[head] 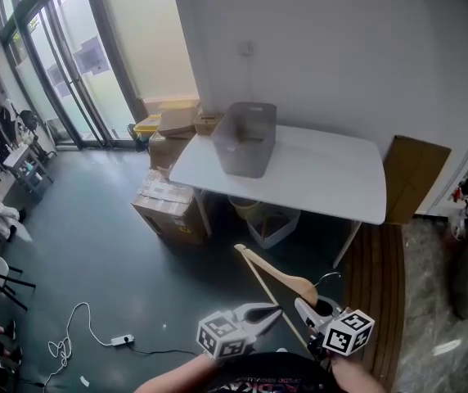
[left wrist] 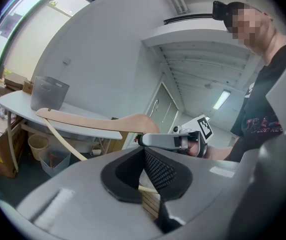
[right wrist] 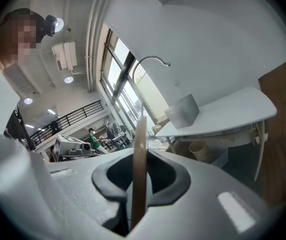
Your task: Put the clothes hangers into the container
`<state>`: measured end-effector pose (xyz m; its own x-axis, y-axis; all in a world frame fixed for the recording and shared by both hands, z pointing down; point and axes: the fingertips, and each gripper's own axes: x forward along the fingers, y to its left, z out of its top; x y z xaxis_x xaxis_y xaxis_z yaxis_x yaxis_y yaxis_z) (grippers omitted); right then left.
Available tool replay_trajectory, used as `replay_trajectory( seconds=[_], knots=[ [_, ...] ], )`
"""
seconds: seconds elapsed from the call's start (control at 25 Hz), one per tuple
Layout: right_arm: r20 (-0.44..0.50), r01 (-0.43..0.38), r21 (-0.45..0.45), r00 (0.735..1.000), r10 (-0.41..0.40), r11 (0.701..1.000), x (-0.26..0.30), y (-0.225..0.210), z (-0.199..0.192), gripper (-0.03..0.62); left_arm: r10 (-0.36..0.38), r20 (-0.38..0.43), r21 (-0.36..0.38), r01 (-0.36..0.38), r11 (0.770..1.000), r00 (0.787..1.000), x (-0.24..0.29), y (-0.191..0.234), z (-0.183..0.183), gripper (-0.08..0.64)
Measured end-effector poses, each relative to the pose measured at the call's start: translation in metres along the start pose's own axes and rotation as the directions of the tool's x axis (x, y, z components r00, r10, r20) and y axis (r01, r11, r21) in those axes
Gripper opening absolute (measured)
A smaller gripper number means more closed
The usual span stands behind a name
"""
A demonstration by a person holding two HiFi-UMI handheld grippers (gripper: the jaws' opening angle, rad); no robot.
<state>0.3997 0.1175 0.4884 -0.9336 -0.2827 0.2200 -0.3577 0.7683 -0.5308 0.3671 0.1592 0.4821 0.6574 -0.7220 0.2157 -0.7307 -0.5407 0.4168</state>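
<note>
The white table [head: 332, 178] stands well apart from the person, across the dark floor, with the grey container [head: 246, 137] upright near its left end. The wooden hanger [head: 279, 277] is in the air close to the person's body, nowhere near the container yet, and is carried by both tools at once. The left gripper [head: 273, 309] is closed on its thin lower bar, and the right gripper [head: 302, 306] is clamped on the broad shoulder, which shows edge-on between its jaws. With two grips on one stiff frame, hands that twist or pull against each other would likely work the slim bar out of the left jaws. The long free arm could also strike the container's rim on approach and shove or tip it. The hanger is pale, smooth wood with curved shoulders, a slender crossbar and a thin metal hook [head: 330, 278] that could snag on the rim
</note>
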Motion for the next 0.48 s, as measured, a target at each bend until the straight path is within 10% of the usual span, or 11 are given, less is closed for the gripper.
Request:
replay_trajectory(
  seconds=[0.48],
  knots=[
    [-0.023, -0.051, -0.011, 0.998, 0.051, 0.999, -0.014, -0.027, 0.015, 0.054, 0.074, 0.035, -0.008, -0.074, 0.997, 0.997, 0.026, -0.001, 0.011, 0.005]
  ],
)
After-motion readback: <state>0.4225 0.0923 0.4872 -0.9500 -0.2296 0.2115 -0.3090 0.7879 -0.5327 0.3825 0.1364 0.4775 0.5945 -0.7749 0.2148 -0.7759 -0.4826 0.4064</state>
